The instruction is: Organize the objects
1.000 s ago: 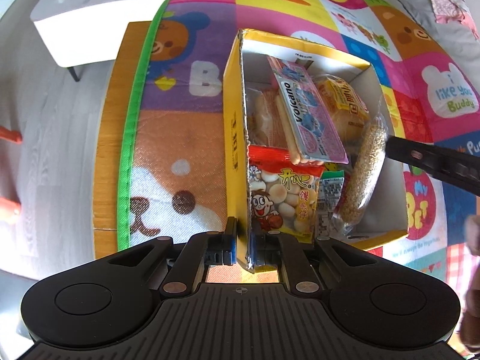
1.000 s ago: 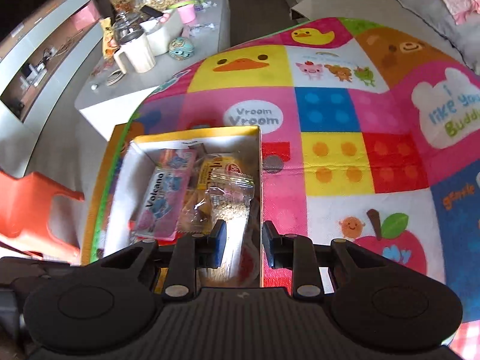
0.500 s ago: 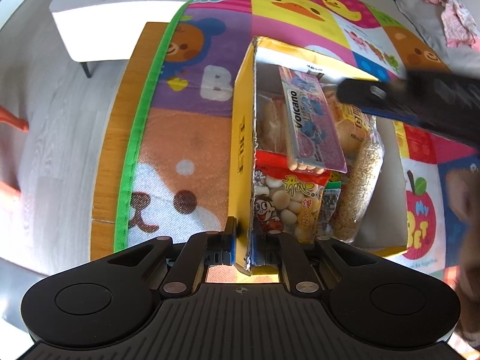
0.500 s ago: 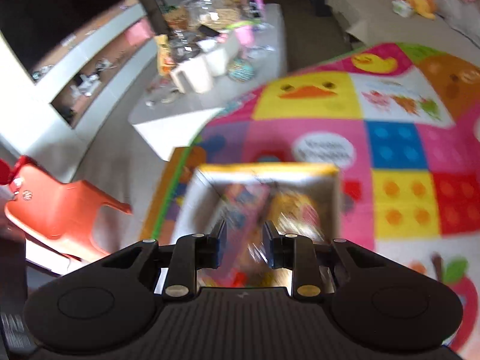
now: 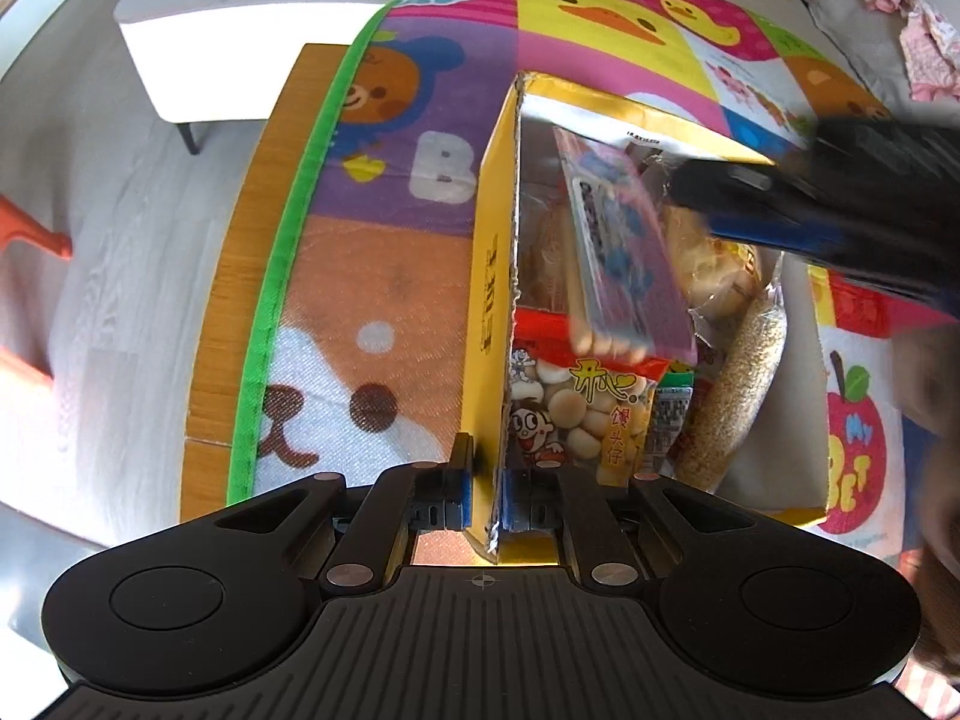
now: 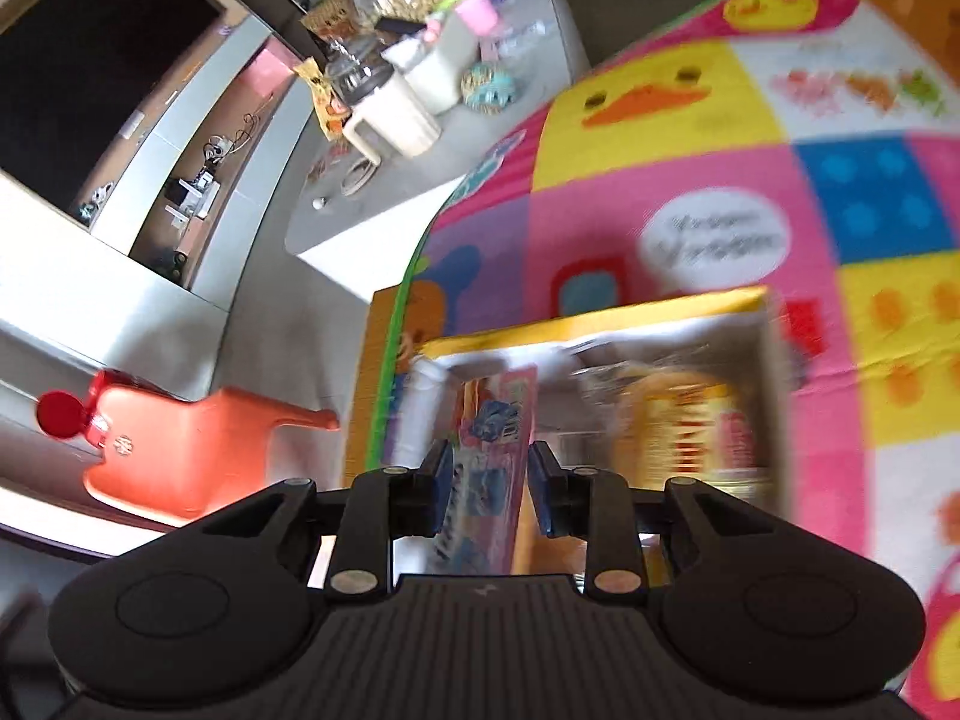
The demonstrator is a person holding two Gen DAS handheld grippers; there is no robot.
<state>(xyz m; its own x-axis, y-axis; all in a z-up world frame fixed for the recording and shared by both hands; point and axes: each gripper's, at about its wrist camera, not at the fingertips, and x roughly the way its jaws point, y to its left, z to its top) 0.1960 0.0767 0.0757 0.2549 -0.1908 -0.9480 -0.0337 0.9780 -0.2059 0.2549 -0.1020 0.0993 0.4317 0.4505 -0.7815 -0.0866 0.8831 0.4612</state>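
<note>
In the left wrist view, we see the left hand-held gripper [image 5: 486, 495] clamped on the near corner wall of the yellow box [image 5: 489, 276], which stands on the play mat [image 5: 372, 276]. The box holds snack packets, among them a pink wafer pack [image 5: 624, 240] and a biscuit bag [image 5: 576, 414]. The right hand-held gripper [image 5: 798, 204] reaches over the box.

In the right wrist view, the right hand-held gripper [image 6: 487, 483] has its jaws narrowly parted, not gripping; the blurred pink wafer pack [image 6: 495, 438] appears between them.
</note>
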